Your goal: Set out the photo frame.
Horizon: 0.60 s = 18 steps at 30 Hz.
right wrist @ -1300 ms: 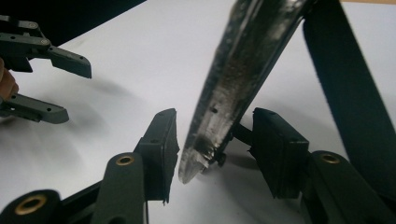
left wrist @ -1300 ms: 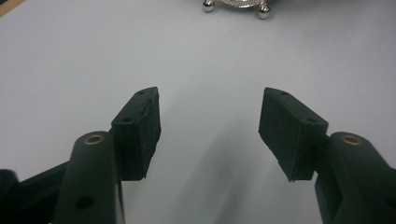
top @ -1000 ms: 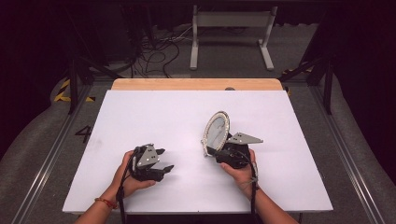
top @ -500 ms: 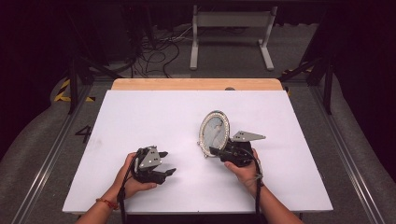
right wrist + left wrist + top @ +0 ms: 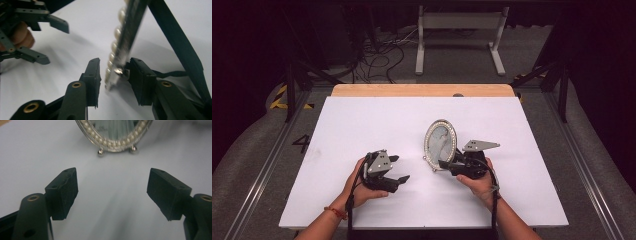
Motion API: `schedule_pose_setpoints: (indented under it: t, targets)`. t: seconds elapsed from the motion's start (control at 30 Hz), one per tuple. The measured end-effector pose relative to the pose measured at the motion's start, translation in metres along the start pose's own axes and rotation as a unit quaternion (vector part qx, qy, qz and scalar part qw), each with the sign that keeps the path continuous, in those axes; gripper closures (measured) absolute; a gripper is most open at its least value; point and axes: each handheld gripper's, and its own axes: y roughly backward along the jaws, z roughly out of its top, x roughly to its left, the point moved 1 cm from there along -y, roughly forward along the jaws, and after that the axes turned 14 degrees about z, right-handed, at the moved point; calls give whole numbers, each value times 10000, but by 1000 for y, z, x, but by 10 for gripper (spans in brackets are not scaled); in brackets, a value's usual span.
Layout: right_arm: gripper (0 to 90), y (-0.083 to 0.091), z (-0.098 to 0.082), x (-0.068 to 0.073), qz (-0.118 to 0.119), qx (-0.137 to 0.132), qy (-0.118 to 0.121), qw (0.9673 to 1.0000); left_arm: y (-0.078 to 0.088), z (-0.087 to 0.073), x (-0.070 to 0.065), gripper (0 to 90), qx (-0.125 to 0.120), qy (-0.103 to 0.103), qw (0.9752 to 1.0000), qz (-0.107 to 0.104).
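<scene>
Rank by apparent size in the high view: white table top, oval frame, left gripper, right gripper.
1. White table top
2. Oval frame
3. Left gripper and right gripper: look alike in size, so no ranking between them.

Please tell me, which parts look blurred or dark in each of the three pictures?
High view: white table bright, room behind nearly black. Left gripper view: jaws sharp, oval frame slightly soft. Right gripper view: the frame's pearl edge and the left gripper blurred.

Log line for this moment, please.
left gripper: open, empty | right gripper: jaws straddle oval frame edge | frame upright on table
</scene>
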Motion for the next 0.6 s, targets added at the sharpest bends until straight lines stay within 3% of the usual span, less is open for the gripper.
schedule_pose_setpoints:
  t: [0.13, 0.23, 0.3, 0.47, 0.6]
  targets:
    - [590, 0, 2, 5, -151, -133, 177, 9996, -10, 11, 4, 220, -64, 157, 9998, -37]
    - [636, -1, 2, 10, -379, -164, 532, 9977, -21, 22, 10, 204, -188, 283, 9994, -86]
    - [629, 1, 1, 13, -562, -114, 723, 9957, -28, 28, 12, 200, -288, 312, 9991, -2]
    - [653, 8, -4, 19, -613, -170, 872, 9942, -45, 34, 15, 178, -293, 391, 9988, -26]
    - [658, 11, -5, 20, -620, -197, 816, 9945, -60, 34, 14, 179, -228, 285, 9992, -149]
